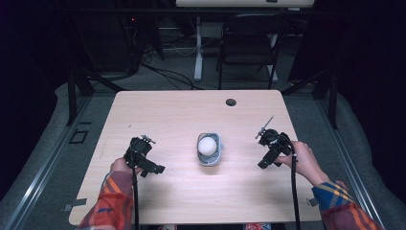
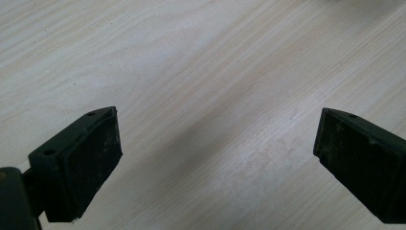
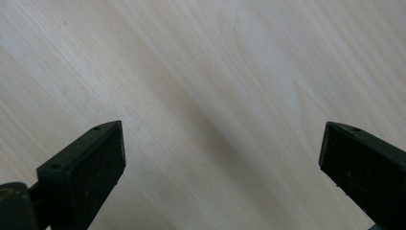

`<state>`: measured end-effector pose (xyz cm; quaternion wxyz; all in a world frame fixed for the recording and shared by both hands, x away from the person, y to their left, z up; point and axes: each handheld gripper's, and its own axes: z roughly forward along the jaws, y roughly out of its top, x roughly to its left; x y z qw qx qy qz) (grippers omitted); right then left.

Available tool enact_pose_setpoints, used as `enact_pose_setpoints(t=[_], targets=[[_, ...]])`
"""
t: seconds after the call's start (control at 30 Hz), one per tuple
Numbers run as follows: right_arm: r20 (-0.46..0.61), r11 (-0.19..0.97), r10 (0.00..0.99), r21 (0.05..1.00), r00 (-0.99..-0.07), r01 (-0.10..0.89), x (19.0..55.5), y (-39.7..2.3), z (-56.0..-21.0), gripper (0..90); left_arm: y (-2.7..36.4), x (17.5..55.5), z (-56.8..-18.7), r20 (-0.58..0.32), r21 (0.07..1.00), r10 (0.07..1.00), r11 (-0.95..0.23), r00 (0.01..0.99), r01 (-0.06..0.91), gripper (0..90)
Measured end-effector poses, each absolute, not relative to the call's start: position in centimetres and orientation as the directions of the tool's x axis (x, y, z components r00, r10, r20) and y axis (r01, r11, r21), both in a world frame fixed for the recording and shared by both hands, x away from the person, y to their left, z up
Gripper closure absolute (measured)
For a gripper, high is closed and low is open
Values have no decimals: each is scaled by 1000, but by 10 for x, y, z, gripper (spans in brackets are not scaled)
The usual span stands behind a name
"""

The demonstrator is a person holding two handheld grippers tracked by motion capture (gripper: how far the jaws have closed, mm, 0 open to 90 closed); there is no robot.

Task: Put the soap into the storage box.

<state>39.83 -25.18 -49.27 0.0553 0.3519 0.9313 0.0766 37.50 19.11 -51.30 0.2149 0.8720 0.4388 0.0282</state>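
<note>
White ball [image 1: 208, 144] in grey bowl [image 1: 210, 160] at table [image 1: 191, 108] centre, left gripper [image 1: 139, 152] at nine o'clock, jaws wide, empty, right gripper [image 1: 271, 147] at three o'clock, jaws wide, empty, both well apart from bowl, chair [image 1: 249, 43] at twelve.

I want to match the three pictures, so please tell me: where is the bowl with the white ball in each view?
High view: the bowl with the white ball stands in the middle of the table top.
Left gripper view: a pale sliver at the top right edge may be it; I cannot tell.
Right gripper view: bare wood lies ahead of the jaws.
Shared landmark: the table top's light wood grain.
</note>
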Motion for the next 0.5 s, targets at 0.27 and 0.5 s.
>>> enact_pose_setpoints(t=[0.27,0.5], targets=[[-43,715,690,196,-723,671,376,-271,-515,60,189,374,-512,-136,400,774,-528,618,749,24],[-47,717,690,178,-722,674,372,-273,-524,132,188,375,-511,-118,395,764,-550,634,736,24]])
